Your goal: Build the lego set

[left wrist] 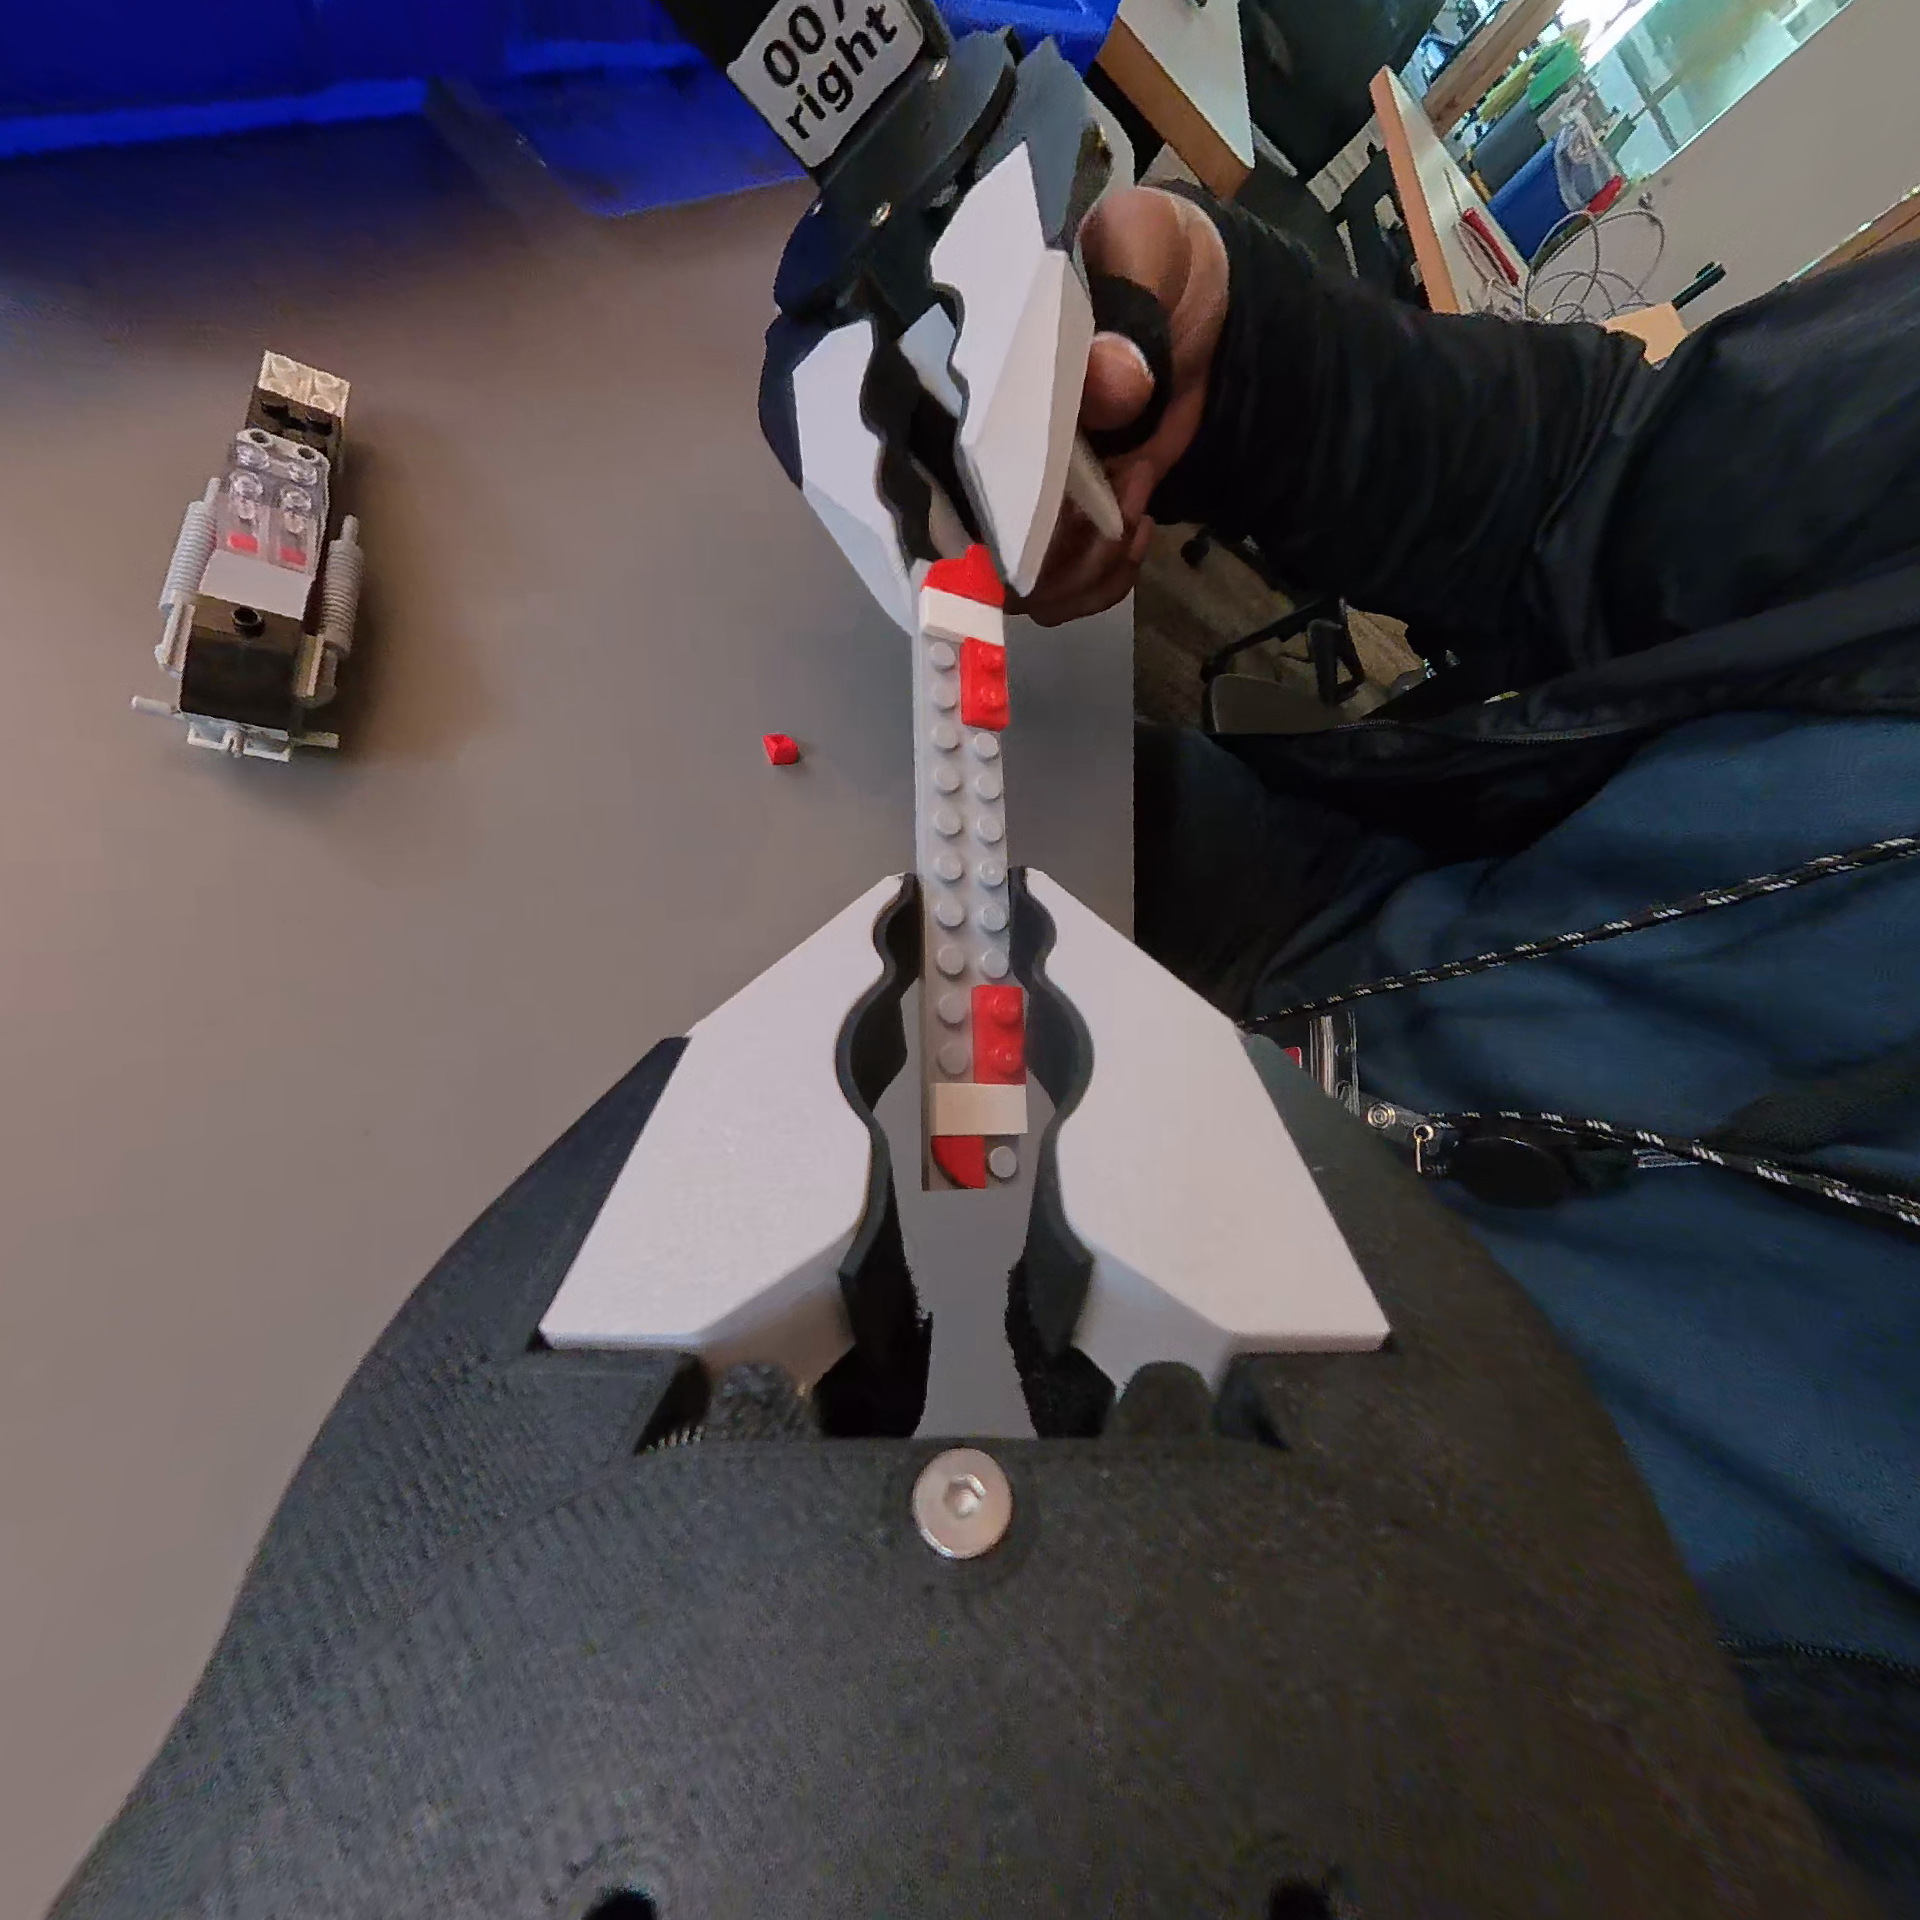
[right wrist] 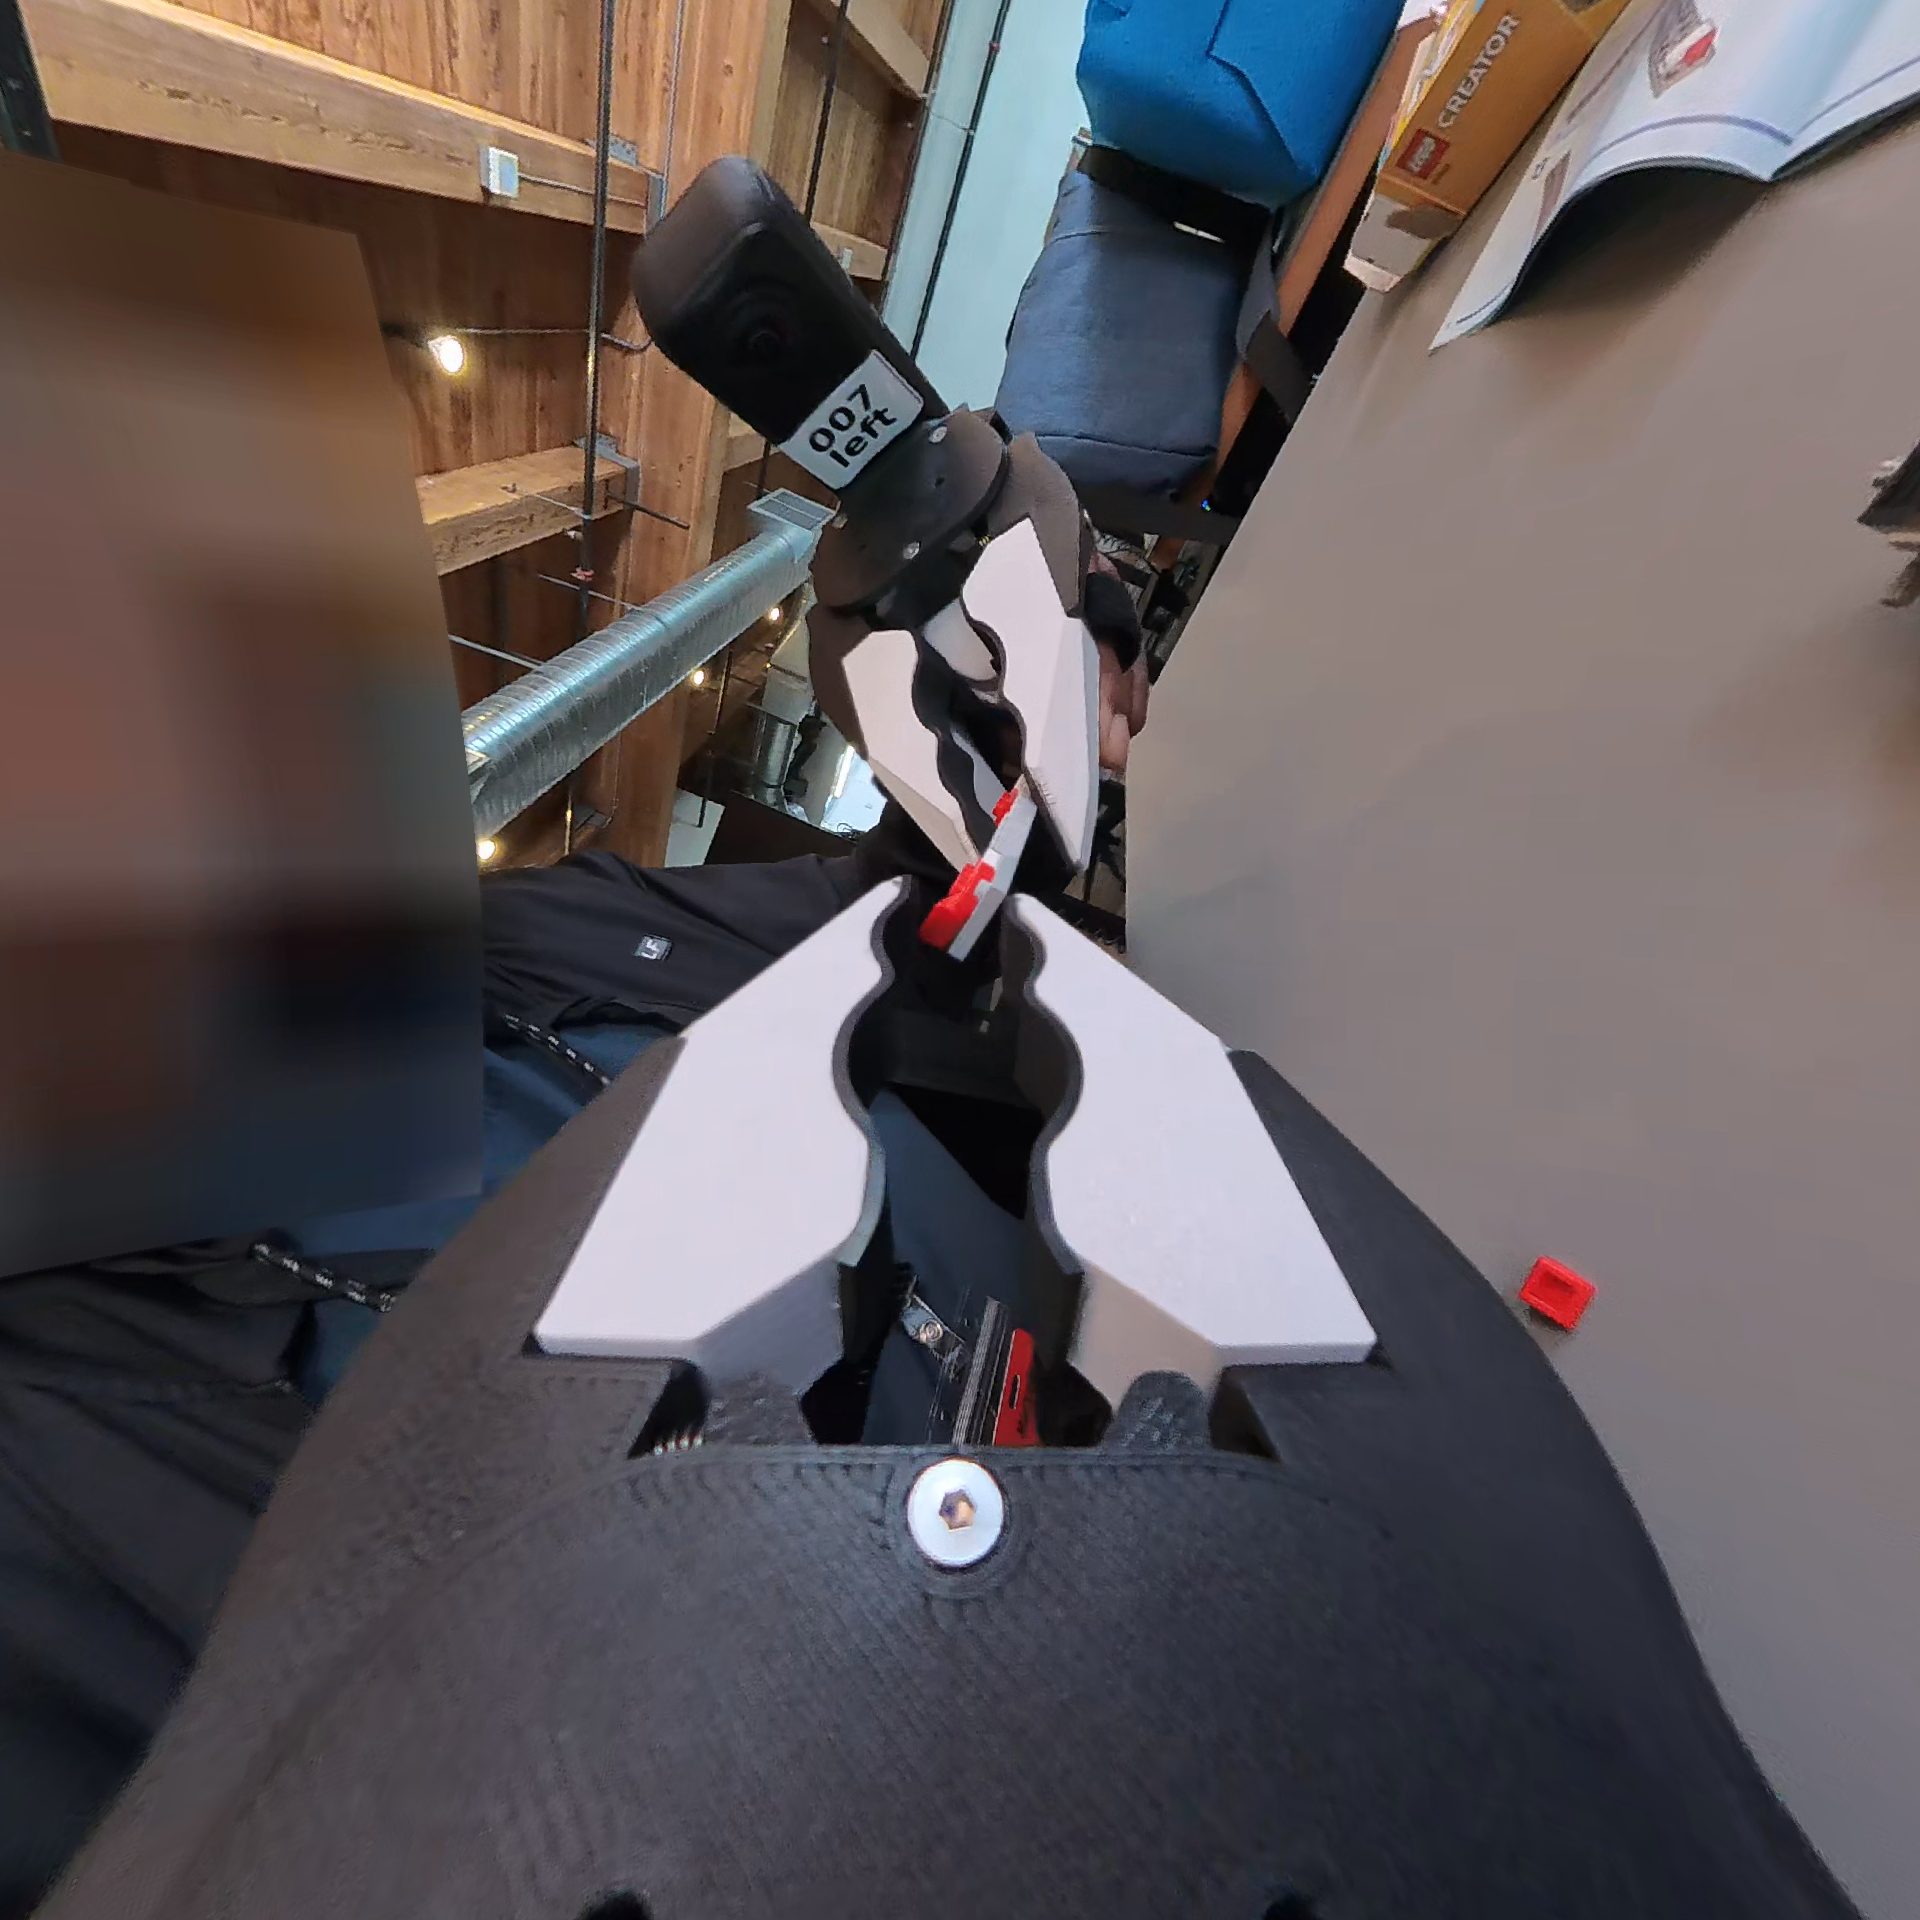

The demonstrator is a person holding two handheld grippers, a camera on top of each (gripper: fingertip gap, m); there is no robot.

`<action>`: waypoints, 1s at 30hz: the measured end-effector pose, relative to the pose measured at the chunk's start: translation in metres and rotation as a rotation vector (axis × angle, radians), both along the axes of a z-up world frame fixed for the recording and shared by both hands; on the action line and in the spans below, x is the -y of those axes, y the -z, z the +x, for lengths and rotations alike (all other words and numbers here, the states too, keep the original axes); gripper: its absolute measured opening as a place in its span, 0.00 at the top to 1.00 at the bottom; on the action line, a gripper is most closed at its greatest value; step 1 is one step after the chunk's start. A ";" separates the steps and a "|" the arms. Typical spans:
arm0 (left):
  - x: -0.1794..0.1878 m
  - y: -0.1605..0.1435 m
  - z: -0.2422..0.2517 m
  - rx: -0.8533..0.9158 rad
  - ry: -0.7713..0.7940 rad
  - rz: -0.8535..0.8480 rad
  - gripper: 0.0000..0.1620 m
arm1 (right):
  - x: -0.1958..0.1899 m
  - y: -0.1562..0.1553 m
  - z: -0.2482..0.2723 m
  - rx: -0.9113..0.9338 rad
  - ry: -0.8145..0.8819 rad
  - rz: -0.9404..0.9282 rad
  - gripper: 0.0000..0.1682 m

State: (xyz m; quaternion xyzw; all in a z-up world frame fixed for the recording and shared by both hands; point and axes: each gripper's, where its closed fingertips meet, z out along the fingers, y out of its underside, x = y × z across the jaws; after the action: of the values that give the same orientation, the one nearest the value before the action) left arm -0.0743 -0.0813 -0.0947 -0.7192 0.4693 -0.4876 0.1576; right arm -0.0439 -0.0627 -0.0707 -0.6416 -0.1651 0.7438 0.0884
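Observation:
A long grey lego plate (left wrist: 961,821) with red and white pieces on it is held in the air between both grippers, beside the table edge. My left gripper (left wrist: 964,883) is shut on its near half. My right gripper (right wrist: 958,894) comes in from the far side, its label showing in the left wrist view, and its fingertips close around the plate's far end, where a red piece (left wrist: 964,577) sits. That red and white end (right wrist: 961,914) shows between the tips in the right wrist view. The left gripper (right wrist: 1023,842) shows there too.
A black, grey and clear part-built model (left wrist: 255,582) lies on the grey table (left wrist: 416,1039). A small loose red piece (left wrist: 781,748) lies near the table edge, also in the right wrist view (right wrist: 1555,1291). A blue bin (left wrist: 312,73), booklet (right wrist: 1662,135) and box (right wrist: 1475,94) stand farther off. The tips of one gripper are about 5 cm away from the tips of the other.

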 end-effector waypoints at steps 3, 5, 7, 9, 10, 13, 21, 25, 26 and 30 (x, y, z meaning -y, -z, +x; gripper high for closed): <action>-0.001 -0.001 0.000 -0.001 -0.008 -0.001 0.90 | 0.000 0.001 0.000 0.019 0.007 0.014 0.93; -0.002 -0.001 0.000 -0.002 -0.012 -0.003 0.90 | 0.000 0.002 0.000 0.029 0.010 0.020 0.93; -0.003 -0.003 0.000 0.005 -0.024 -0.016 0.91 | -0.001 0.002 0.000 0.040 0.015 0.031 0.93; -0.003 -0.004 0.000 0.010 -0.029 -0.019 0.91 | -0.001 0.002 0.000 0.051 0.019 0.046 0.93; -0.004 -0.004 0.000 0.009 -0.031 -0.018 0.91 | -0.001 0.002 0.000 0.055 0.021 0.056 0.93; -0.005 -0.003 0.001 0.010 -0.040 -0.019 0.91 | -0.002 0.001 0.000 0.061 0.034 0.079 0.94; -0.006 0.000 0.000 0.002 -0.055 -0.021 0.92 | -0.003 0.003 -0.001 0.096 0.056 0.122 0.95; -0.006 -0.003 0.001 0.021 -0.057 -0.029 0.94 | -0.003 0.003 -0.001 0.116 0.061 0.130 0.97; -0.007 -0.003 0.001 0.020 -0.058 -0.030 0.94 | -0.005 0.003 -0.001 0.113 0.073 0.122 0.97; -0.006 0.000 0.001 0.020 -0.055 -0.043 0.94 | -0.006 0.005 -0.001 0.130 0.077 0.124 0.96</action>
State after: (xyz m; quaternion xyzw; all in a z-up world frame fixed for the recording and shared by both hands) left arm -0.0738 -0.0748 -0.0948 -0.7301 0.4372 -0.5002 0.1597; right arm -0.0451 -0.0570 -0.0758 -0.6877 -0.1914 0.6851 0.1452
